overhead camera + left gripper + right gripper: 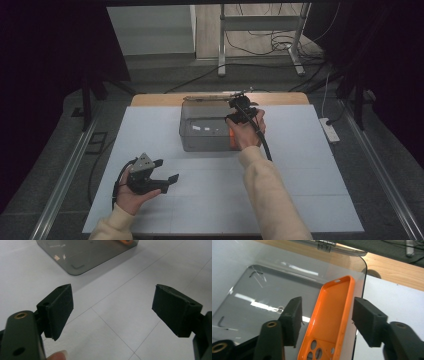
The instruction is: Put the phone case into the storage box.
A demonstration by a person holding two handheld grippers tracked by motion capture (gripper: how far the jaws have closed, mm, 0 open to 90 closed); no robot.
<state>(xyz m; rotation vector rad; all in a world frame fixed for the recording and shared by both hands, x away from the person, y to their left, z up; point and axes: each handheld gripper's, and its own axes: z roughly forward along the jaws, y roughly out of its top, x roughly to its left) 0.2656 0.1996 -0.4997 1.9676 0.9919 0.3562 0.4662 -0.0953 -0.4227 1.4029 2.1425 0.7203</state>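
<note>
The orange phone case [329, 320] lies inside the clear box [262, 305], along its right wall; your right gripper [325, 320] straddles it, jaws apart, pads clear; your left gripper [112, 312] hovers open near-left over the white table [120, 322]

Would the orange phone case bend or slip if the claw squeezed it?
The thin orange plastic phone case is a hollow open shell, so it probably flexes and weighs little. Its glossy walls might slip. It lies in the clear plastic box, so it likely won't roll.

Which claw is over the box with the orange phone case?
The right claw, reaching over the clear box around the orange phone case. The left claw hovers apart.
</note>
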